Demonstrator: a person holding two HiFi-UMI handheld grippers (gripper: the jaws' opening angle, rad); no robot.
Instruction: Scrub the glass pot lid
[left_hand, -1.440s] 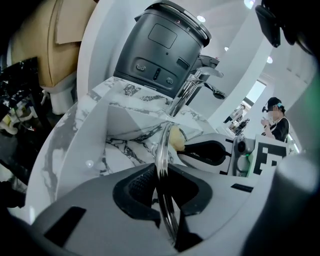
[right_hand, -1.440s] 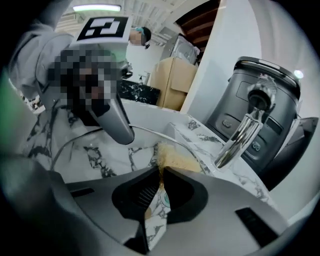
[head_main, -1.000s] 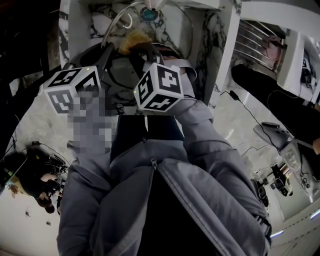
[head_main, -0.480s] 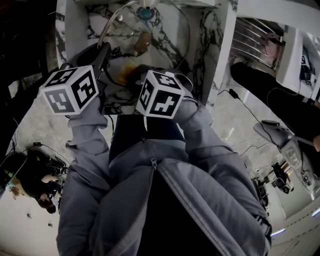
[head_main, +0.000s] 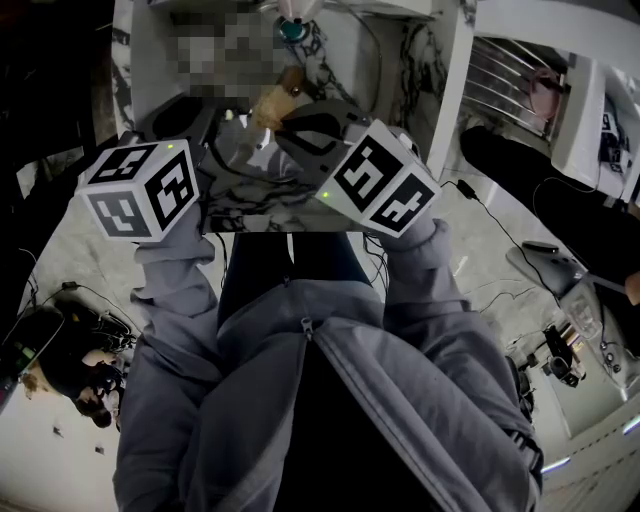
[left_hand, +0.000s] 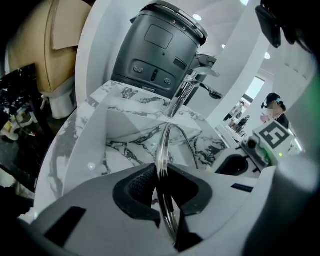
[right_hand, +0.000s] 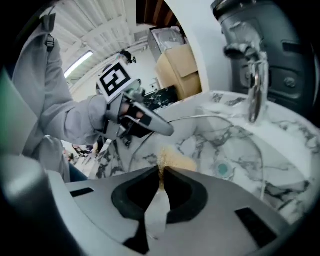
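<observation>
The glass pot lid (left_hand: 161, 159) stands edge-on over the marble sink (left_hand: 127, 150), its rim clamped between the pads of my left gripper (left_hand: 162, 186). In the right gripper view the lid (right_hand: 239, 131) arcs over the basin, with my left gripper (right_hand: 146, 120) holding its left edge. My right gripper (right_hand: 161, 176) is shut on a tan scrubbing pad (right_hand: 175, 161) that pokes out past the fingertips, close to the lid. In the head view both marker cubes sit below the sink; the left gripper (head_main: 205, 138) and the right gripper (head_main: 290, 120) meet at the scrubbing pad (head_main: 268, 103).
A chrome faucet (left_hand: 184, 95) rises behind the basin in front of a dark grey appliance (left_hand: 159, 42). The green drain (right_hand: 222, 170) lies in the sink bottom. A cardboard box (right_hand: 179, 70) stands beyond the counter. Cables and gear lie on the floor (head_main: 75, 340).
My right gripper has swung up and to the right and rolled, its cube turned toward the right. The scrubbing pad shifted over the lid. The left gripper has kept still with the lid.
</observation>
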